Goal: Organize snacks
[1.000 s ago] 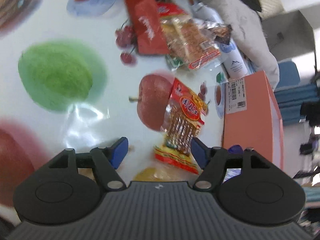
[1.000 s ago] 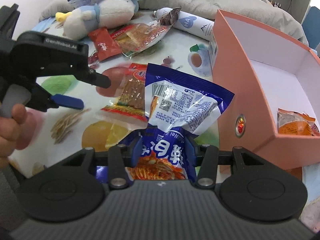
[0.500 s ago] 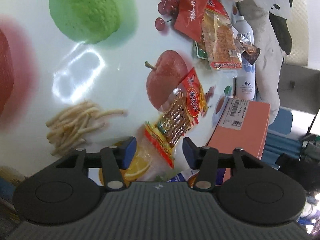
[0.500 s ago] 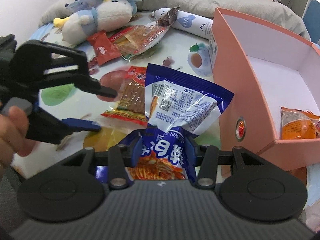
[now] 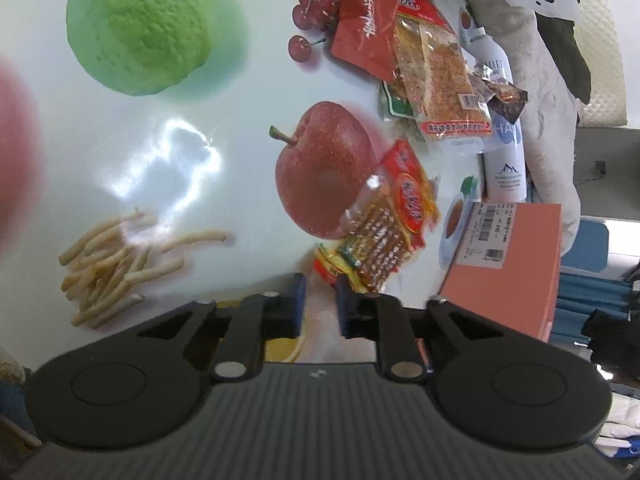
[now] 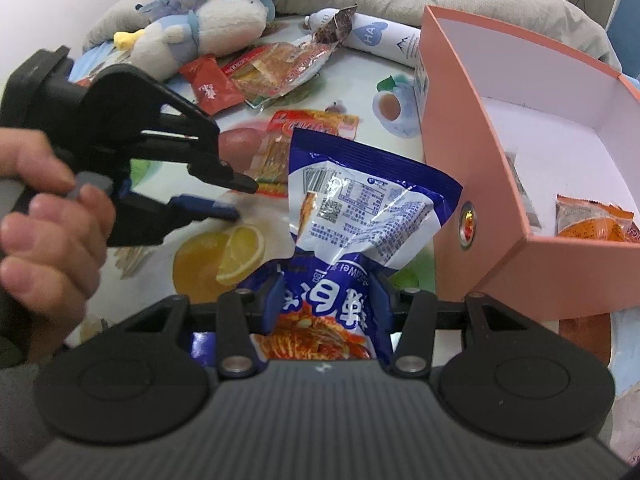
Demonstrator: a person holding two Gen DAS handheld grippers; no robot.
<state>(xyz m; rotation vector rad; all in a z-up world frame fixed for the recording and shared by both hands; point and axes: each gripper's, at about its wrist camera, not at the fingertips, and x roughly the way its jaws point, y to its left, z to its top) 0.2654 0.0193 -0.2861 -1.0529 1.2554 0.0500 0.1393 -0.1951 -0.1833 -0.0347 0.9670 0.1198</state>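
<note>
The blue noodle packet [image 6: 360, 216] sits pinched in the right gripper [image 6: 326, 304], just beside the pink box [image 6: 500, 184]. Left of it, the left gripper [image 5: 320, 304] has just been closing on the clear edge of the red-and-yellow snack packet [image 5: 384, 232].

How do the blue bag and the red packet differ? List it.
The blue bag is bigger and opaque; the red packet is small with a clear window. The blue bag stands up in the right gripper; the red packet lies on the tablecloth. Both are sealed snacks.
</note>
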